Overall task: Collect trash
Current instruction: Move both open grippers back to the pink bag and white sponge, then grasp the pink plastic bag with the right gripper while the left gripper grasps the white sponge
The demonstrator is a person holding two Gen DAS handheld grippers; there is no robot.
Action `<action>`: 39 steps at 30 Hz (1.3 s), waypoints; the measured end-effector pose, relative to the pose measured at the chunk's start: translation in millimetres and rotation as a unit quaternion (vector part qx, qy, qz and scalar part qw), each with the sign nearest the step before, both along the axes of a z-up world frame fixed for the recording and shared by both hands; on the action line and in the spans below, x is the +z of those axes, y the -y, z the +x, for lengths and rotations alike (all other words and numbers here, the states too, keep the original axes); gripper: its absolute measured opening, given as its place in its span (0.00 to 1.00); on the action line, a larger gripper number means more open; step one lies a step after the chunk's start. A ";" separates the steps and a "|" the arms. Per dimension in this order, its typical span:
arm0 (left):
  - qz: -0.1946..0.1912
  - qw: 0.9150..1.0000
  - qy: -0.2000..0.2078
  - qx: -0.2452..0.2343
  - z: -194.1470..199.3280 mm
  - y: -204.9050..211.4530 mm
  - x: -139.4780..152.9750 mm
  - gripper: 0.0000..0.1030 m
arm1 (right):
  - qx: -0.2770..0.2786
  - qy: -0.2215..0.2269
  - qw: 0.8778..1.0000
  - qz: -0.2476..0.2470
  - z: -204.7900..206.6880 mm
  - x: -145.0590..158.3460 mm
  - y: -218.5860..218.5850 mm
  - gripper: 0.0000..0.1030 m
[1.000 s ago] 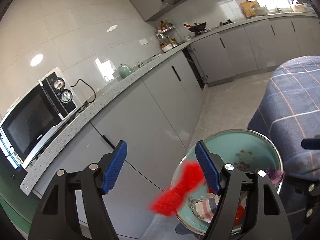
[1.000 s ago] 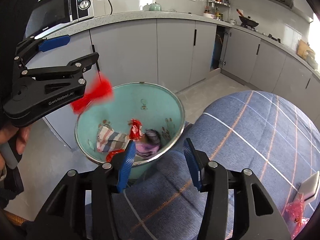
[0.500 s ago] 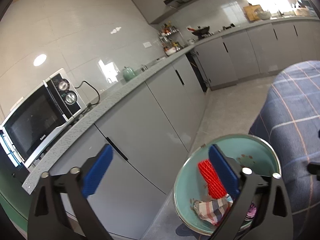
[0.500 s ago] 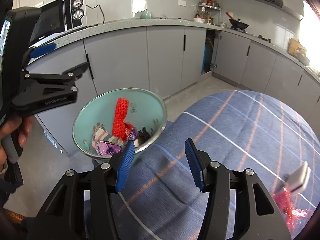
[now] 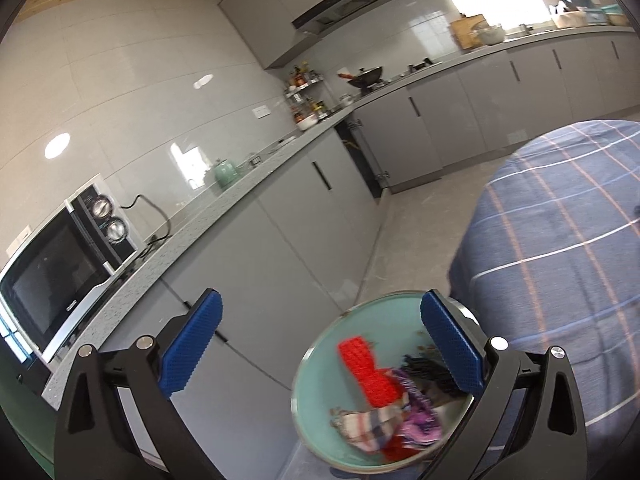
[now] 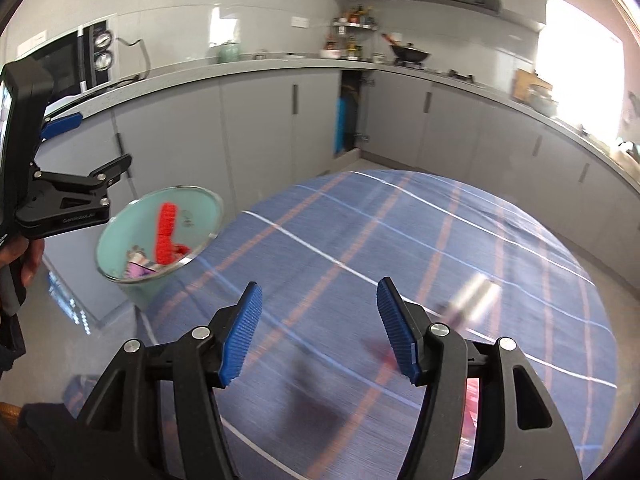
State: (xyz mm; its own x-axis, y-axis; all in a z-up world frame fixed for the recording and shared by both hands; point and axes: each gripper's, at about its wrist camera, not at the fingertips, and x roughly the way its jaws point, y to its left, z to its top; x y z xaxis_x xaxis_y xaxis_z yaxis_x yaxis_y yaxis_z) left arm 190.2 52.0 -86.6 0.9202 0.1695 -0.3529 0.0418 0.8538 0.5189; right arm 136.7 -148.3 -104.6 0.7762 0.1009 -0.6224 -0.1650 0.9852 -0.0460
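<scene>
The red mesh sleeve [image 5: 366, 372], in mid-air beside the left gripper [image 5: 320, 344] a second ago, now lies inside the teal trash bin [image 5: 320, 364] on striped and purple scraps. The bin stands on the floor just beside a round bench [image 6: 400, 240] covered in blue plaid cloth. The left gripper hovers above the bin, jaws wide and empty. The right gripper [image 6: 320, 328] has swung over the bench, jaws opening with nothing between them. A blurred pale object [image 6: 472, 300] lies on the cloth nearby.
</scene>
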 end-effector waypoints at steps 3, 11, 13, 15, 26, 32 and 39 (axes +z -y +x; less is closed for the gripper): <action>0.001 1.000 -0.010 -0.018 -0.6 23.1 -6.5 0.95 | -0.029 -0.004 1.000 0.002 -10.2 -3.6 28.4 0.59; -0.001 0.998 -0.031 -0.058 -6.5 73.2 -23.6 0.95 | -0.086 -0.029 0.996 0.001 -28.4 -22.2 84.5 0.60; 0.002 0.997 -0.037 -0.067 -7.5 84.9 -28.8 0.95 | -0.096 -0.035 0.995 -0.001 -32.0 -27.1 93.3 0.61; 0.003 0.997 -0.041 -0.073 -7.9 93.3 -33.6 0.95 | -0.105 -0.042 0.994 0.002 -33.6 -31.9 101.4 0.62; 0.003 0.992 -0.060 -0.113 -16.5 125.7 -45.0 0.95 | -0.072 -0.127 0.989 0.036 -6.2 -63.6 102.0 0.16; -0.029 0.992 -0.043 -0.117 -14.9 128.9 -21.0 0.95 | -0.027 -0.080 0.996 0.039 -43.6 -34.0 81.6 0.12; -0.064 0.980 -0.069 -0.175 -15.5 189.9 -10.3 0.95 | -0.196 0.008 0.980 0.017 -81.9 1.2 156.8 0.12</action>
